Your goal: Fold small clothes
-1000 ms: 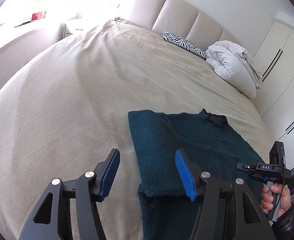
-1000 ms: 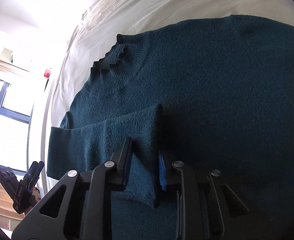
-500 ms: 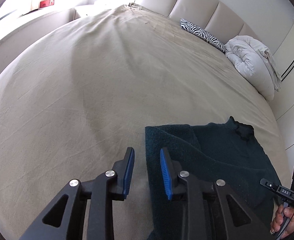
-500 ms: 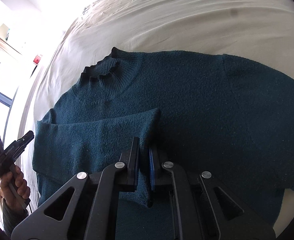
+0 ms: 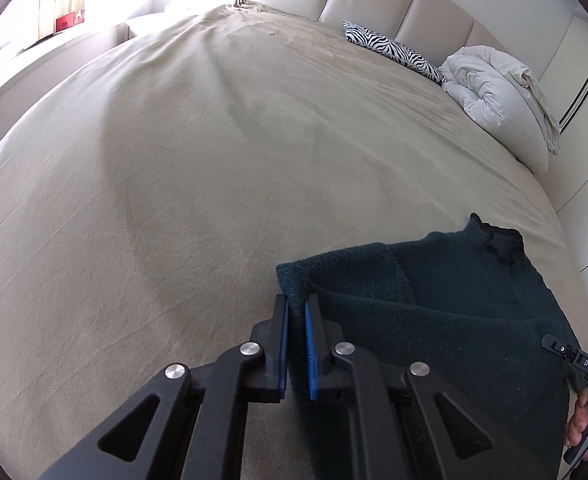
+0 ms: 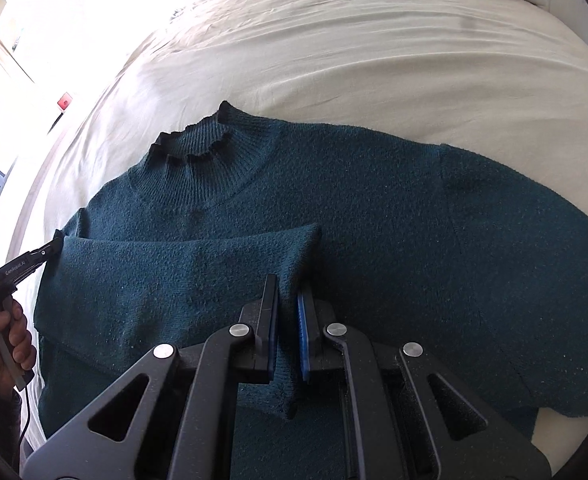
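Soft, limp teal knit sweater (image 6: 374, 216), light but floppy on the bed (image 5: 213, 160). Left gripper (image 5: 294, 316) fingers pinched shut on its folded side edge, right gripper (image 6: 286, 296) fingers clamped on the sleeve cuff (image 6: 298, 252). Best taken at edges like these.

the sweater (image 6: 374, 216) runs off the lower edge of the right wrist view, its hem unseen, and the left tongs (image 5: 295, 312) cover the fold edge they pinch. the folded sleeve's (image 6: 173, 272) cuff end disappears between the right tongs (image 6: 285, 296). the hand (image 5: 586, 420) at the left wrist view's right edge is cut off. glare whitens the window area (image 6: 33, 40), and the small red object (image 6: 65, 101) there is too tiny to tell.
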